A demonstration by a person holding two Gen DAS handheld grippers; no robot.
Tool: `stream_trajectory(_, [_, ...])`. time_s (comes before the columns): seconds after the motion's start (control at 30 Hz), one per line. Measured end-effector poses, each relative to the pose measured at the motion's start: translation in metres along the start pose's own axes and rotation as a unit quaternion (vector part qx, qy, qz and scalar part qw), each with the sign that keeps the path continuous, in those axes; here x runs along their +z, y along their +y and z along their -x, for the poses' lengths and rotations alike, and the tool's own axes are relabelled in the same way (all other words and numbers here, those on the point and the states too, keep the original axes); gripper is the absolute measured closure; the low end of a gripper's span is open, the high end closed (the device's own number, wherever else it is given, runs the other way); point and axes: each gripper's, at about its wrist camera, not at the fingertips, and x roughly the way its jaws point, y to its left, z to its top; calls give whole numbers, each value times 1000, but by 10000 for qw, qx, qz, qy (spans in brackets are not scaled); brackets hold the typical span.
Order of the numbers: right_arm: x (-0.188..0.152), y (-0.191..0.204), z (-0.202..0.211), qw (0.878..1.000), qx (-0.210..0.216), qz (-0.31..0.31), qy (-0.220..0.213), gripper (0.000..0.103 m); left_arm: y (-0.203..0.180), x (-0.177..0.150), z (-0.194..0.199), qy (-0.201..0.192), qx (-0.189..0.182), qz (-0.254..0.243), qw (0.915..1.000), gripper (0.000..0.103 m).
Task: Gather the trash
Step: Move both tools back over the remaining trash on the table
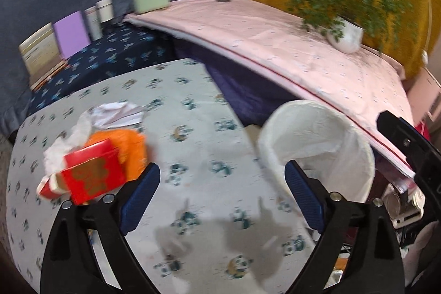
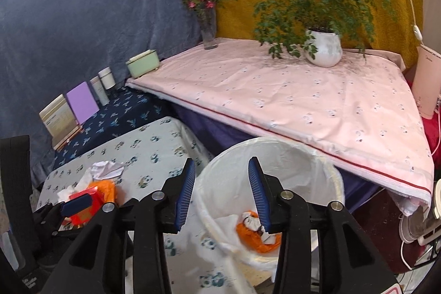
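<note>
A pile of trash lies on the panda-print table (image 1: 198, 134): a red box (image 1: 88, 175), an orange wrapper (image 1: 132, 148), white tissue (image 1: 74, 134) and crumpled paper (image 1: 115, 112). My left gripper (image 1: 222, 183) is open and empty, just right of the red box. A white lined trash bin (image 1: 325, 145) stands at the table's right edge. In the right wrist view my right gripper (image 2: 222, 192) is open and empty above the bin (image 2: 275, 156), which holds an orange wrapper (image 2: 253, 236). The trash pile (image 2: 91, 192) and the left gripper's blue pad (image 2: 77, 204) show at left.
A pink-covered table (image 2: 303, 101) carries a potted plant (image 2: 323, 48) and a flower vase (image 2: 208, 32). A green box (image 2: 143, 64), canisters (image 2: 106, 77) and books (image 2: 81, 102) line the dark blue shelf. A white appliance (image 2: 427, 81) stands far right.
</note>
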Motion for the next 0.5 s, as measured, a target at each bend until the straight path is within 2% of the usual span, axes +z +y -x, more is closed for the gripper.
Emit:
stream_trajectory(0.23, [-17, 46, -5, 9986, 368, 301, 225, 63, 57, -16, 6, 203, 555, 544, 9968, 15])
stream_trajectory(0.5, [-38, 90, -15, 9947, 719, 531, 512, 63, 109, -40, 5, 490, 999, 1142, 9872, 11])
